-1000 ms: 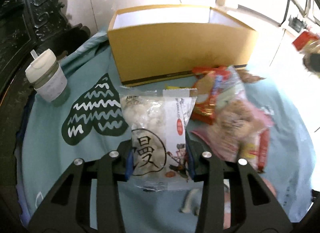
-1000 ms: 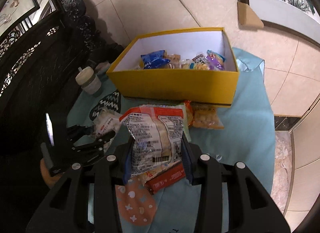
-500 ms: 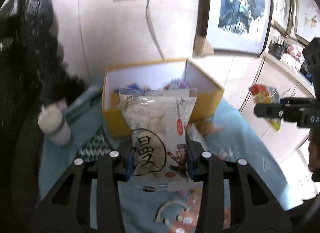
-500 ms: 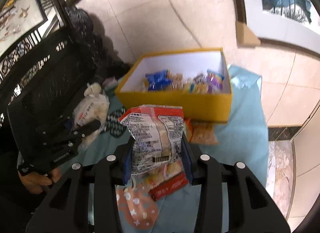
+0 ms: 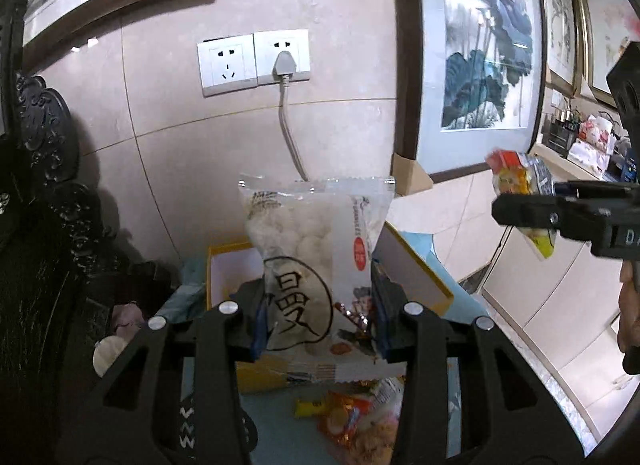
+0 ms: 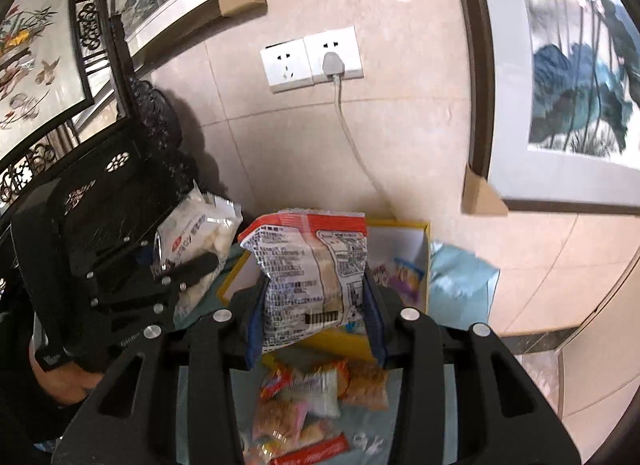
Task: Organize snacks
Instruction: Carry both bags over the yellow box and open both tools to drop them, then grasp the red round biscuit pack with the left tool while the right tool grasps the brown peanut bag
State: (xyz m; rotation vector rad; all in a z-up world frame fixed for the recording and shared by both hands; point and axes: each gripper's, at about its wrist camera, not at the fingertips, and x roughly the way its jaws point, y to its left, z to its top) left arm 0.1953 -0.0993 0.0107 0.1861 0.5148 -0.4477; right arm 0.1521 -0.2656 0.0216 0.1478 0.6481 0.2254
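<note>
My left gripper (image 5: 318,321) is shut on a clear bag of white puffed snacks (image 5: 316,265) and holds it high above the yellow box (image 5: 416,269). My right gripper (image 6: 314,325) is shut on a red-topped snack packet (image 6: 312,273) and holds it high, just in front of the yellow box (image 6: 427,261). In the right wrist view the left gripper (image 6: 168,273) with its white bag (image 6: 196,233) is to the left. In the left wrist view the right gripper (image 5: 532,211) with its packet (image 5: 520,177) is at the right.
Several loose snack packets (image 6: 320,389) lie on the teal cloth (image 6: 460,285) in front of the box; some also show in the left wrist view (image 5: 356,417). A tiled wall with sockets (image 5: 254,61) and a cable, framed paintings (image 5: 480,45) and dark carved furniture (image 5: 44,201) surround the table.
Both grippers have risen and tilted upward with their bags still held. The views now face the wall above the box rather than the tabletop.
</note>
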